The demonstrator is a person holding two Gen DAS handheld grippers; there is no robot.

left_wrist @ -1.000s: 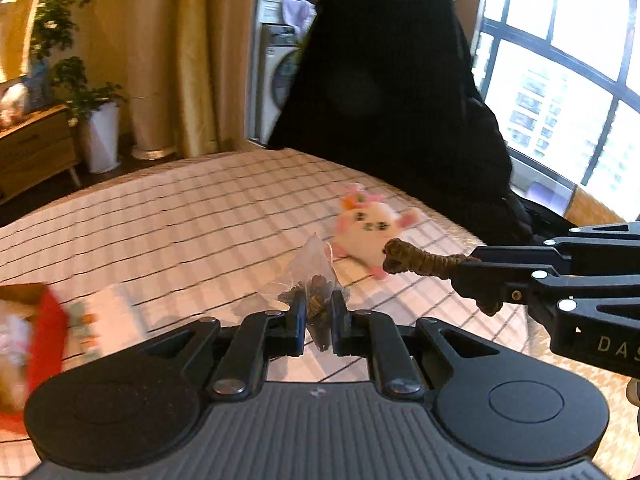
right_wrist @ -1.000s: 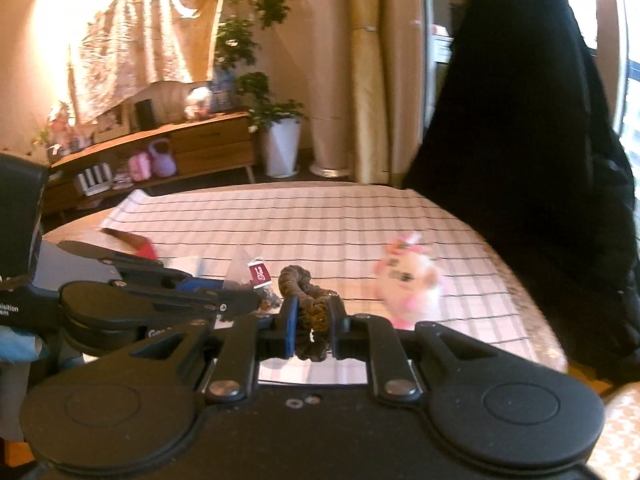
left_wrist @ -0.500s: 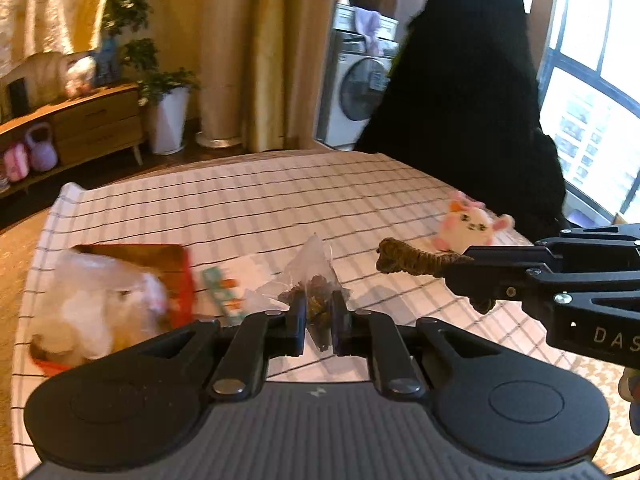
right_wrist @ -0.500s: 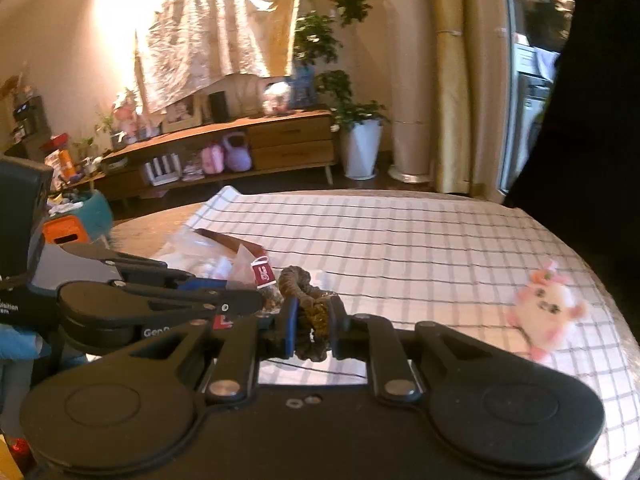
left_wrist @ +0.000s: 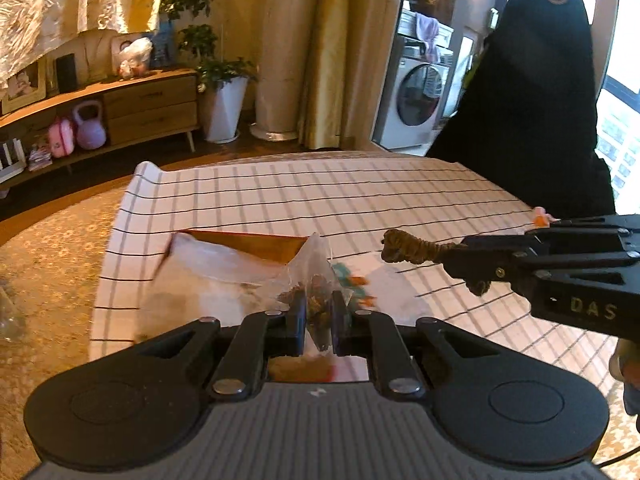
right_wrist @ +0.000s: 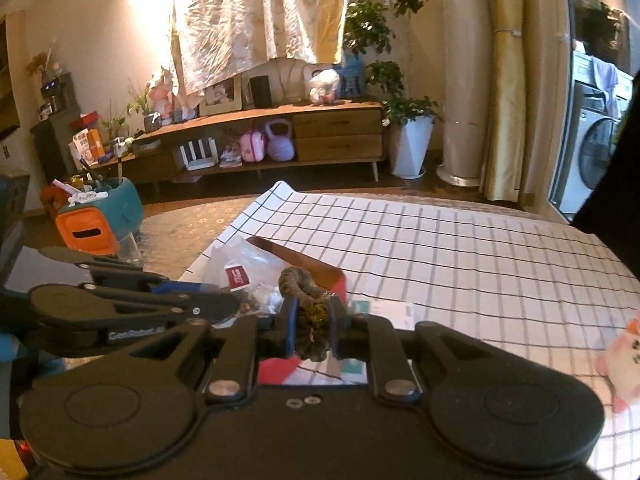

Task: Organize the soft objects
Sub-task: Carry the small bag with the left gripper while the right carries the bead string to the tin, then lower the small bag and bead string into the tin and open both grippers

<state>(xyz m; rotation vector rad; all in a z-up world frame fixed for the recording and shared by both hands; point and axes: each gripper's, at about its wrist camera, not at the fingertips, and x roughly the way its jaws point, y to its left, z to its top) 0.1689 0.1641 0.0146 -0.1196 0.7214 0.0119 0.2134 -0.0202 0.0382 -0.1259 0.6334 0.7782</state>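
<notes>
My left gripper (left_wrist: 319, 316) is shut on a clear pyramid sachet (left_wrist: 316, 280) filled with dried brown bits. From the right wrist view the same sachet shows a red tag (right_wrist: 236, 276) beside the left gripper (right_wrist: 224, 306). A brown fabric scrunchie (right_wrist: 304, 292) is pinched in my right gripper (right_wrist: 313, 320), and it sticks out past the right gripper's fingers (left_wrist: 480, 254) as a brown scrunchie (left_wrist: 408, 246). Both grippers hang over a red box (right_wrist: 320, 270) holding crumpled clear plastic bags (left_wrist: 208, 280). A pink-and-white plush toy (right_wrist: 620, 356) lies on the table at the right.
The table carries a white checked cloth (left_wrist: 320, 192). A white packet with teal print (right_wrist: 388, 314) lies flat beside the box. A tall black draped shape (left_wrist: 540, 100) stands at the table's far right. Beyond the table are a rug, a wooden sideboard and a potted plant.
Both grippers swept left across the table with their loads still held. The red box has come in under them, and the plush toy has slid off to the right edge.
</notes>
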